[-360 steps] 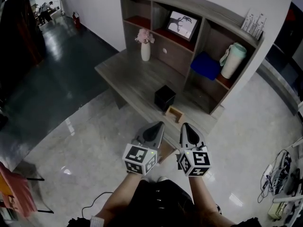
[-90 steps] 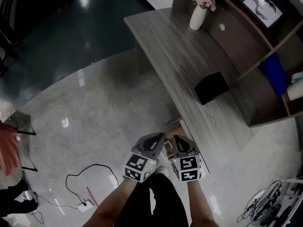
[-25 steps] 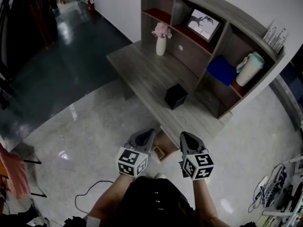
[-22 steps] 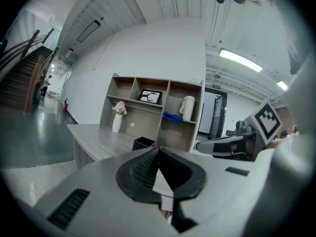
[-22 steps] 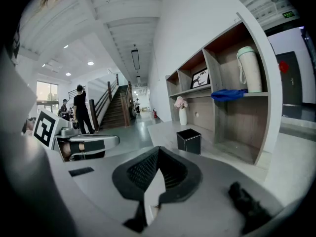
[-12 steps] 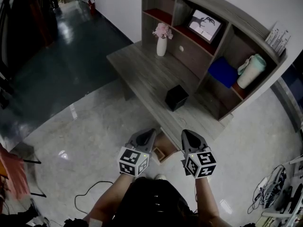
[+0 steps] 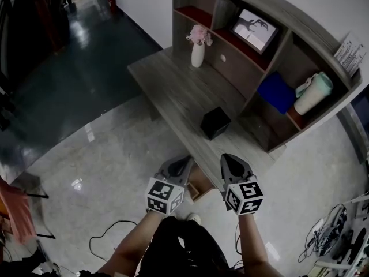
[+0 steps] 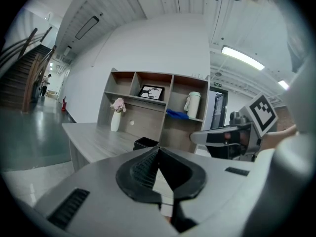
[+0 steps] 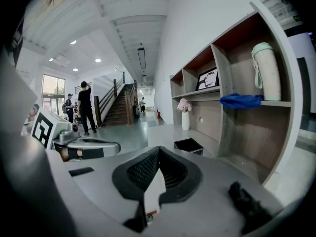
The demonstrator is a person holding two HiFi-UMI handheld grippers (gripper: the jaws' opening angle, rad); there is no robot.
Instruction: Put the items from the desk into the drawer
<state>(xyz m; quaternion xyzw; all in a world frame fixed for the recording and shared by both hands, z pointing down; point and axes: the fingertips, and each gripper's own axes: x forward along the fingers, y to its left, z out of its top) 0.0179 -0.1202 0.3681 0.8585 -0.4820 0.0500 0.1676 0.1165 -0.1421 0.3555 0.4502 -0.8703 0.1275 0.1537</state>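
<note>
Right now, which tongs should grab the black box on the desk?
Probably the right tongs: they hang at the desk edge, nearer the black box. The left tongs hang off the desk, by the open drawer. Both are shut, so they must open first.

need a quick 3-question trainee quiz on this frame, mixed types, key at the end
1. What colour are the flowers in the white vase?
2. Which item stands on the desk nearest the grippers? A) vase B) black box C) bottle
3. True or false: the left gripper and the right gripper are both shut and empty.
Key: 1 pink; 2 B; 3 true.
</note>
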